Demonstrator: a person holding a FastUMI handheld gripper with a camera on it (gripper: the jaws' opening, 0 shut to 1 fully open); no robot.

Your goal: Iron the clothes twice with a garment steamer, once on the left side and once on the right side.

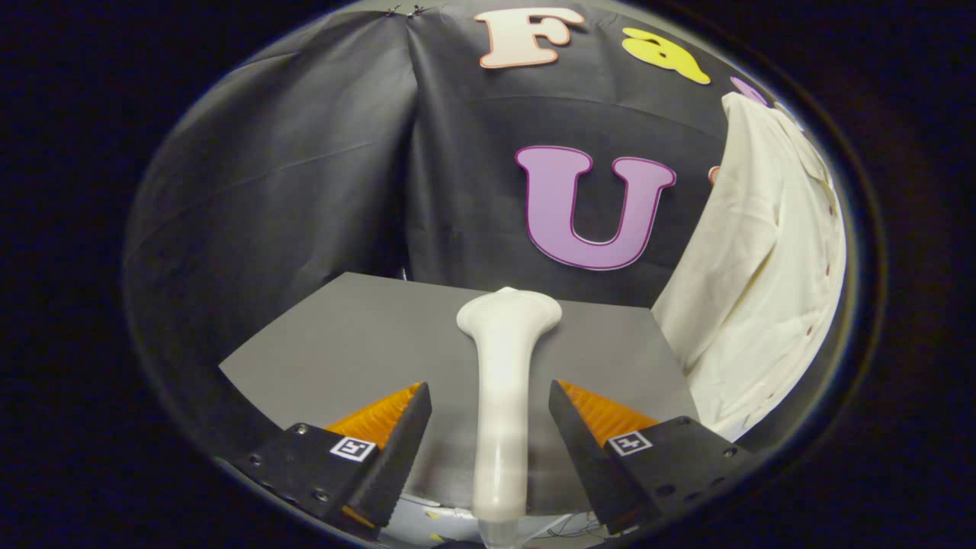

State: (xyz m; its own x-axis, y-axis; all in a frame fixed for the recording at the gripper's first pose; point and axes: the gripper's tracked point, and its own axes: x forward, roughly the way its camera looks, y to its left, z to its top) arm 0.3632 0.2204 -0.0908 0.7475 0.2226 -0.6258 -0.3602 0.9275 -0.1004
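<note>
The gripper (489,396) is hovering with its fingers spread wide, the white garment steamer (503,396) standing upright between them, touching neither. Beyond lies the grey table (358,343); the cream shirt (762,259) is hanging ahead to the right.

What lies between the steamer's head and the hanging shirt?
In the gripper view, only bare grey table lies between the steamer and the shirt. The gripper is open, its fingers either side of the steamer's handle, not touching.
</note>
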